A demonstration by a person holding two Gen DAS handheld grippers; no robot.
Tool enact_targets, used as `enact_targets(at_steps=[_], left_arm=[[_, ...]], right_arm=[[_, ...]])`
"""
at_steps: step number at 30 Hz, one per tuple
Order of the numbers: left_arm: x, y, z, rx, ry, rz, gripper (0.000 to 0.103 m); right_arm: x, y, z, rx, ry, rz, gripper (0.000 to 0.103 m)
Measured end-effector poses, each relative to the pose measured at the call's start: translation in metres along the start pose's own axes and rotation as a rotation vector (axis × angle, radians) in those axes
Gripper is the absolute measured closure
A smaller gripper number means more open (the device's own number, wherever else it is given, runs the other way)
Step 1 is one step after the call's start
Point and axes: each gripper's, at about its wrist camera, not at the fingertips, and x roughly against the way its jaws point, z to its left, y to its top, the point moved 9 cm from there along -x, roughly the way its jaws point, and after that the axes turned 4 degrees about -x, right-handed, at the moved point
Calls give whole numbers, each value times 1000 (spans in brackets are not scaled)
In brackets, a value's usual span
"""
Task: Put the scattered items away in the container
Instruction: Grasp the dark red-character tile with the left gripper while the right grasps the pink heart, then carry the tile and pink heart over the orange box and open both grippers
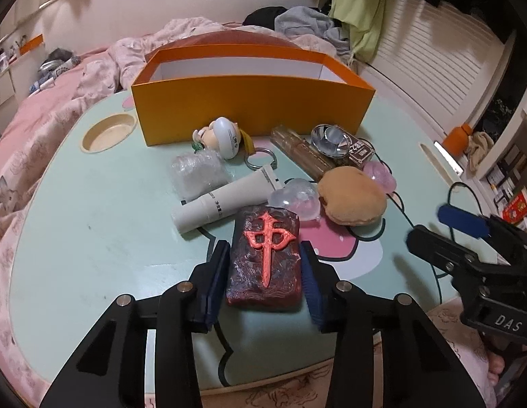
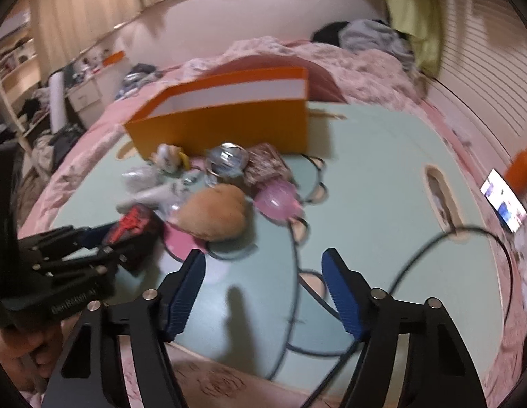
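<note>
We see right wrist view smeared by motion: toy figure (image 2: 168,158), white tube (image 2: 151,192) and wrapped packet (image 2: 136,173), all ahead-left of right jaws, lack readable detail. Red block (image 2: 132,224) there half hidden behind left gripper (image 2: 103,238). In left wrist view, box (image 1: 250,108) floor beyond jaws hidden by its front wall. Clear bottle (image 1: 297,149) partly covered by glass dish (image 1: 331,141). Right gripper (image 1: 433,234) cut off by right edge.
</note>
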Motion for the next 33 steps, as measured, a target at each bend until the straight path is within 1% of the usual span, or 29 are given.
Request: enact_targets(at_steps=[1,3,6,9,11,15,17,18,20,22,24,27,30,33], left_arm=[[2,0,1,9,-7,-9,61],[8,1,5,31,-17,-39,61],[19,3,11,57,-27,-76,61],[23,3,12,62,-31,-82,61],[23,3,9,54,-32,-77,61],[25,4,8,44,-23,-83,61],[26,5,8,47,-24,-85,61],[26,4,8,49,-24,-85,61],[25,4,8,52,-26,-82,61],[26,4,9,53,-27,-82,61],[26,5,9,52,-27,-84,61],[31,7,10,50,-31,-95,61],[39,14,12,55,-40,-110,61],[50,27,18,60,-45,-133,61]], right_arm=[[-1,1,-2,-5,3,-4,37],[-4,10,-12,-37,-9,-19,47],[-9,20,-30,-92,-36,-35,54],[-22,27,-38,-91,-54,-8,60],[-32,30,-33,-61,-49,18,61],[-48,28,-20,-5,-24,66,61],[-54,27,-19,14,-41,73,62],[-55,27,-19,29,-56,74,66],[-55,26,-18,39,-62,70,66],[-52,24,-20,26,-41,62,66],[-46,24,-23,-13,6,46,67],[-27,30,-29,-63,87,-20,67],[-9,40,-37,-100,127,-70,67],[9,60,-47,-138,169,-99,66]])
